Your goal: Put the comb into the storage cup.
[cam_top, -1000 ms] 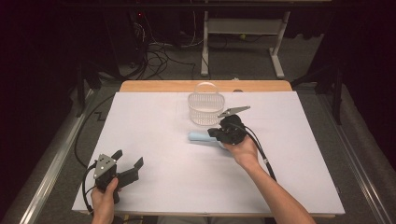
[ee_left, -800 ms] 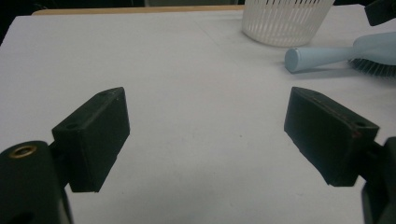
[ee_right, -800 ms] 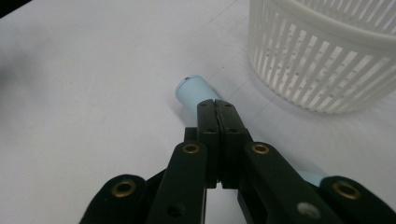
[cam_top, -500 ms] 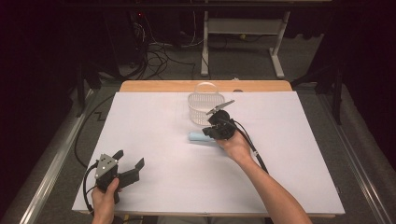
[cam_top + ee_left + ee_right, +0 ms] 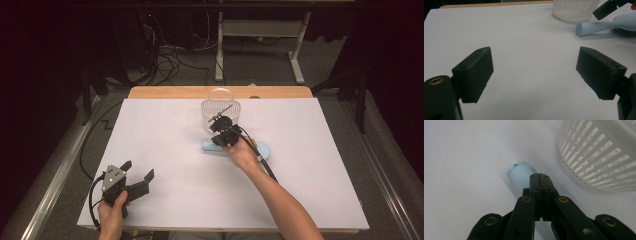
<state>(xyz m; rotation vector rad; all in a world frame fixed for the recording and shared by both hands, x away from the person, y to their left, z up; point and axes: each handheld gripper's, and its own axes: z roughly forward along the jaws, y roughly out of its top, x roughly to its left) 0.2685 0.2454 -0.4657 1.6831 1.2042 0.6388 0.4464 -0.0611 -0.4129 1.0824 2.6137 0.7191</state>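
Note:
A light-blue hairbrush lies flat on the white table cover, just in front of a white slotted basket. Its round handle end points left. My right gripper hovers over that handle, jaws pressed together with nothing between them, the tips just above the handle near its end. My left gripper rests at the near left corner, held in a hand, jaws wide apart over bare cover. In the left gripper view the brush and basket sit far off at the upper right.
The white cover spans the table, with a wooden edge at the back. Metal rails run along both sides on the floor. Cables and a desk frame stand beyond the table. The right gripper's cable trails over the brush head.
The right hand has slid left along the brush, from over its head toward the handle end beside the basket. The left hand has stayed put.

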